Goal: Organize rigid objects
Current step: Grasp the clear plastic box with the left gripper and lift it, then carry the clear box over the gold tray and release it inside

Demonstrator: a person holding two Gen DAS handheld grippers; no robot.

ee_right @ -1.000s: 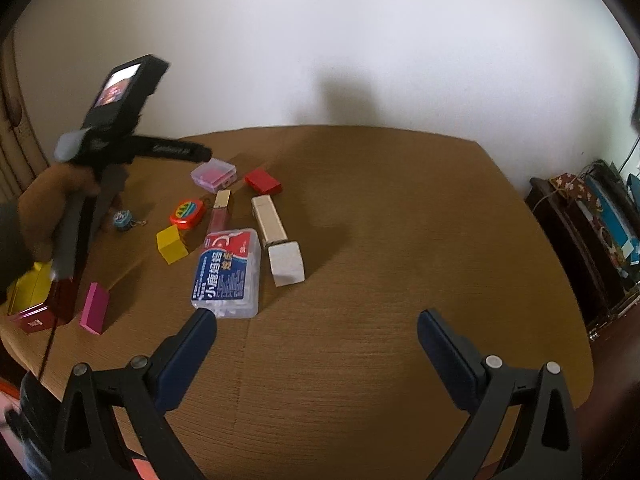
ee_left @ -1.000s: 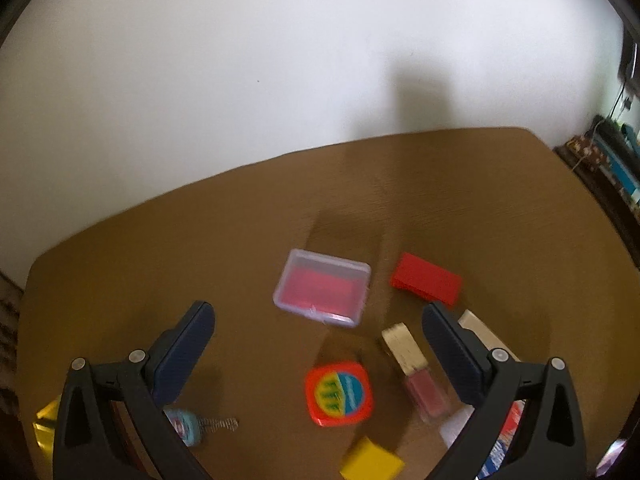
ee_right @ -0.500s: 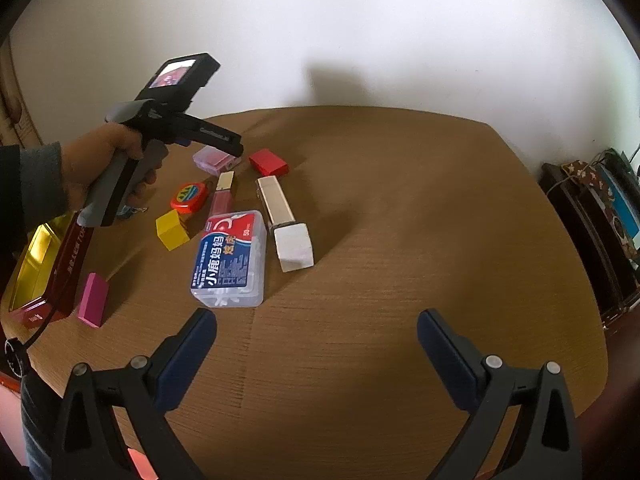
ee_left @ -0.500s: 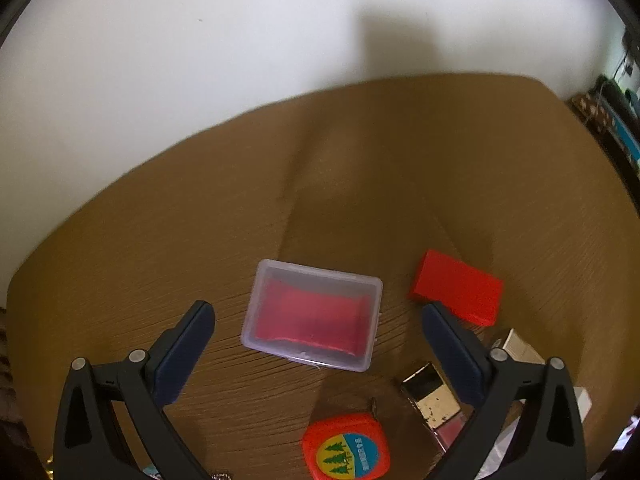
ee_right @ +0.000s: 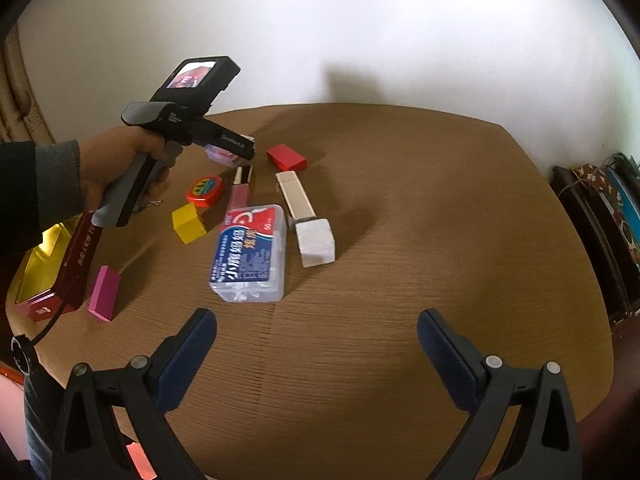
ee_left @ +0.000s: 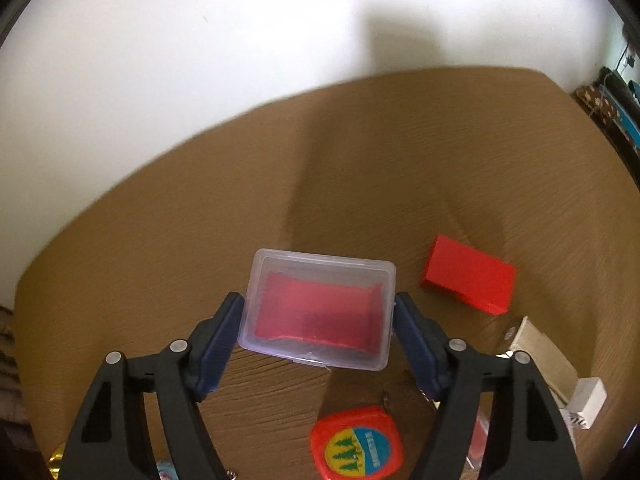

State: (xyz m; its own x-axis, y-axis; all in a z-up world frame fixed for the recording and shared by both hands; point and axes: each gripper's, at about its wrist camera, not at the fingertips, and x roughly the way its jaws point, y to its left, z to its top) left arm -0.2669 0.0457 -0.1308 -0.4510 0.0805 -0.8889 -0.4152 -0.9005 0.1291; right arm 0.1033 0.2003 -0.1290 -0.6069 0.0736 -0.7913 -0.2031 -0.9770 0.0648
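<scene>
- Where a second ago my left gripper (ee_left: 318, 320) hung wide over the clutter, its blue pads now press the two short ends of the small clear plastic box with a pink insert (ee_left: 320, 308), so I am clamped on it.
- That means the approach is over and the grasp is made; I judge the next step is to lift it away, probably toward the red and gold tin (ee_right: 48, 264) at the tabletop's (ee_right: 400, 220) left edge.
- The box lies flat toward the far left side of the tabletop, lid up and corners rounded; whether it has left the surface yet I cannot tell from here.
- It looks rigid, light and smooth, so I'd guess it could slip if I tilt it.
- Just beside it to the right lies the flat red block (ee_left: 468, 284), apart from it; nearer me sits the round-cornered orange tape measure (ee_left: 356, 444).
- My right gripper (ee_right: 316, 348) hangs above the near edge with its fingers spread and nothing between them, as it did a second ago.
</scene>
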